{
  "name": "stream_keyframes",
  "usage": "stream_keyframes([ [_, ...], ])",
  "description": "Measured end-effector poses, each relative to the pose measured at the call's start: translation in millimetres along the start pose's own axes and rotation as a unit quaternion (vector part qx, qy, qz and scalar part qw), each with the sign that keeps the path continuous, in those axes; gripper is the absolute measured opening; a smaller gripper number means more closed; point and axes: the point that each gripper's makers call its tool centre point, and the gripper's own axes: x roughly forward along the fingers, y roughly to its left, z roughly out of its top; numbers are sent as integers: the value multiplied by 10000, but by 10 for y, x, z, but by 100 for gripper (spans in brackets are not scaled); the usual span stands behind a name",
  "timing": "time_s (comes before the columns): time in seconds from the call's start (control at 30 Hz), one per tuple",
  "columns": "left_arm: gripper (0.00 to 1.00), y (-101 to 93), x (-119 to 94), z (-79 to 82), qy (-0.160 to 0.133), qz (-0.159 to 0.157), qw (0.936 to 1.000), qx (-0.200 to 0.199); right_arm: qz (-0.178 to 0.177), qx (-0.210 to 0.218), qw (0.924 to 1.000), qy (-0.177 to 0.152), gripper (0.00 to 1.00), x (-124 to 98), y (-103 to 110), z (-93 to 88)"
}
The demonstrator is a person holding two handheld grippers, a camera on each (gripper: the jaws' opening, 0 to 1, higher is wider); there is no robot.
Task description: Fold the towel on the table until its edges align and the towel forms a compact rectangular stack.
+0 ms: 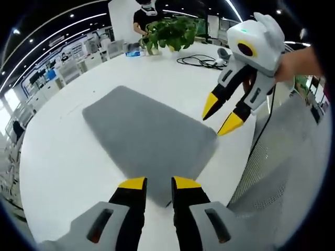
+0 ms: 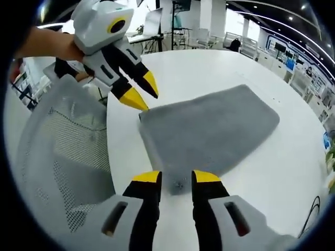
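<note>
A grey towel (image 1: 146,133) lies flat on the white table (image 1: 63,157), spread as one rectangle. My left gripper (image 1: 159,183) is open, its yellow-tipped jaws standing either side of the towel's near corner. In the left gripper view my right gripper (image 1: 220,116) comes in from the right, open, just above the towel's right corner. In the right gripper view the towel (image 2: 214,130) stretches away from my right gripper (image 2: 176,178), whose jaws straddle a corner. My left gripper (image 2: 142,91) hovers open by the adjacent corner.
A grey mesh chair back (image 2: 63,157) stands against the table edge beside me. At the far side of the table are a potted plant (image 1: 170,31), black cables (image 1: 201,61) and a person (image 1: 144,15).
</note>
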Motion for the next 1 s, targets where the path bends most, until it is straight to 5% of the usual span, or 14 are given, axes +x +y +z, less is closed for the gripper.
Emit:
stream_keyframes([
  [0.43,20,-101,123,-202,218,-99,9996,146,173,-221,9992,281,23,179,71,-131],
  [0.63,24,-146,194,-272,349,-290,9972,588,177,-136,9990,392,24,227,100,-210],
  [1.0,25,-68,356,-337,397,-437,9958,706,143,-11,9984,542,22,300,72,-257],
])
